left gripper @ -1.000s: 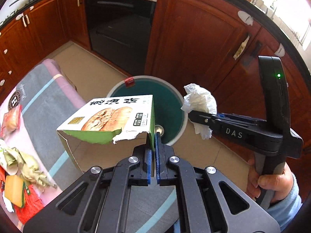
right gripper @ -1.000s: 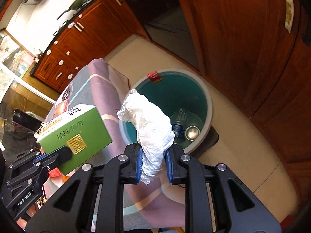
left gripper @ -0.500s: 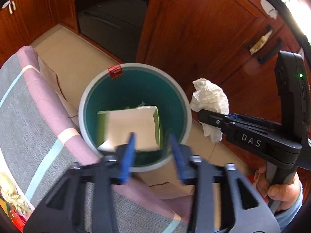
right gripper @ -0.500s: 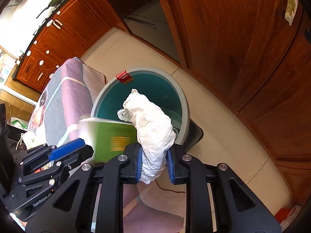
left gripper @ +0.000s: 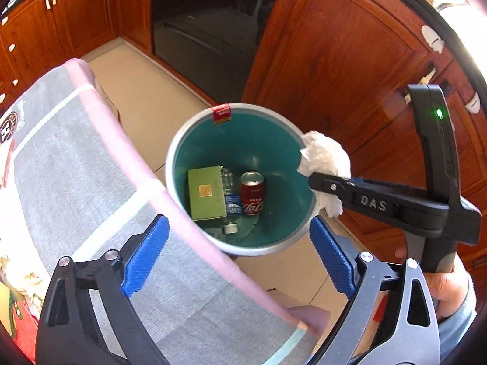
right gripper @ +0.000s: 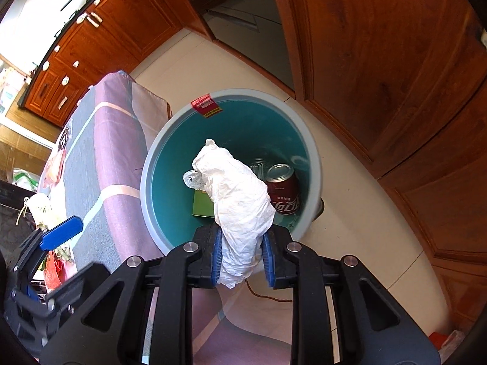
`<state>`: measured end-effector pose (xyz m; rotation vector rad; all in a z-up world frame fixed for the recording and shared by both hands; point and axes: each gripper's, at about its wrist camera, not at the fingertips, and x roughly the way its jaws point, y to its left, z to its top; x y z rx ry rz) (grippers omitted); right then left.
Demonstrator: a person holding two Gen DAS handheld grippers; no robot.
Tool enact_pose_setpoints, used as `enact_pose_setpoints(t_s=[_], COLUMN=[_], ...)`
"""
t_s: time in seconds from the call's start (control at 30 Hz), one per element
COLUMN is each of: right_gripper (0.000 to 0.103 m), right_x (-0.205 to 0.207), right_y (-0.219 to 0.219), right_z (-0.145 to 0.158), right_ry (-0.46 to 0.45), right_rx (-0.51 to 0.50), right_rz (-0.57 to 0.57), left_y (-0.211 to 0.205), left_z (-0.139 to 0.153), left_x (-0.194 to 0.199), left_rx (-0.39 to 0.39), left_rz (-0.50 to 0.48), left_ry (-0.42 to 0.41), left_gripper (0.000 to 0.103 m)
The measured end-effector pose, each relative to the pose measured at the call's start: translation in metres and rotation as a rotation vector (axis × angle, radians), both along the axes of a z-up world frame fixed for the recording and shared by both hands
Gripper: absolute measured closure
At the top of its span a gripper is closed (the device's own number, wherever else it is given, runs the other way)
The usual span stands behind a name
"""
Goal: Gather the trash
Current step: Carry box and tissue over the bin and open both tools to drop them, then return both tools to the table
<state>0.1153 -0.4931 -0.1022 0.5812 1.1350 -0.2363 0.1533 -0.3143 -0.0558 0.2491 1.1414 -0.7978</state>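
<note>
A round bin (left gripper: 243,251) with a grey rim and teal inside stands on the floor beside the table. Inside it lie a green box (left gripper: 207,193), a clear plastic bottle (left gripper: 229,194) and a red cola can (left gripper: 252,193). My left gripper (left gripper: 237,243) hangs above the bin's near rim, jaws opening wide with nothing between them. My right gripper (right gripper: 242,252) is over the bin (right gripper: 316,164). Its jaws are opening, though the pads still press a crumpled white tissue (right gripper: 237,194). That tissue (left gripper: 324,158) shows above the bin's right rim in the left wrist view.
A table under a grey and pink striped cloth (left gripper: 76,167) borders the bin on the left, with wrappers (left gripper: 18,313) at its near corner. Wooden cabinets (left gripper: 334,60) and a dark oven (left gripper: 207,24) stand behind. A person's hand (left gripper: 441,286) grips the right tool.
My left gripper has opened and the green box has dropped into the bin. Both grippers have come down nearer over the bin. The right one still carries the tissue.
</note>
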Motion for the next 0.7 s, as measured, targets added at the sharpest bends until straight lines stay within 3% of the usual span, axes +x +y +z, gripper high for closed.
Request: enact_pose_setpoints(t_s=[0.1, 0.33, 0.7], right_gripper=[0.028, 0.02, 0.019], right_x=[0.007, 0.011, -0.012], right_y=[0.008, 0.021, 0.049], right_z=[0.004, 0.004, 0.018], right_ry=[-0.011, 0.035, 0.064], right_rx=[-0.005, -0.022, -0.045], right_rz=[0.013, 0.014, 0.008], left_y=[0.009, 0.025, 0.067], left_z=[0.0, 0.001, 0.022], left_x=[-0.001, -0.001, -0.023], left_rx=[0.005, -0.007, -0.035], left_rz=[-0.002, 0.013, 0.035], left_ry=[-0.002, 0.025, 0.001], left_gripper=[0.006, 0.005, 0.005])
